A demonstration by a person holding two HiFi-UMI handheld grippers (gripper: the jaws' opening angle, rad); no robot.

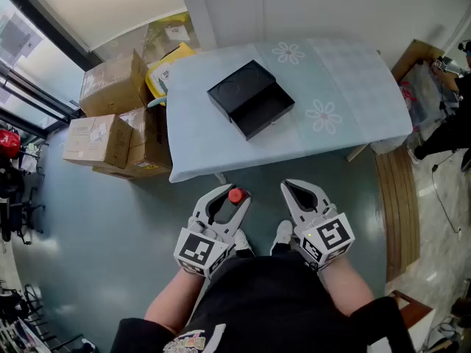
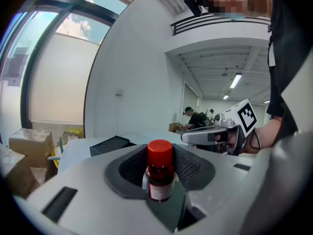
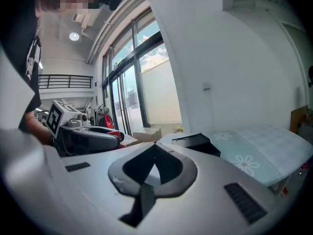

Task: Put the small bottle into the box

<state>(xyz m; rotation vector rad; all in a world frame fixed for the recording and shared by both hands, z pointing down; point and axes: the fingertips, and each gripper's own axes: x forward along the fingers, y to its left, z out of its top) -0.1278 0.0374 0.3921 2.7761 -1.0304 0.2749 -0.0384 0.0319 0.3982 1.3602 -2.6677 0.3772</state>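
Left of the table (image 1: 353, 101), brown cardboard cartons (image 1: 110, 123) stood stacked on the floor. On the table's pale blue, flower-printed cloth, toward its left half, sat the matt black box (image 1: 254, 101), square-edged and open, its tray empty. Open cloth ran from it to the table's right edge. Short of the table's near edge, over grey floor, the left gripper (image 1: 229, 200) had its jaws partly apart, clamped on the small bottle (image 1: 235, 195), upright and red-capped. Right of it, the right gripper (image 1: 294, 190) had its jaws closed tip to tip on nothing
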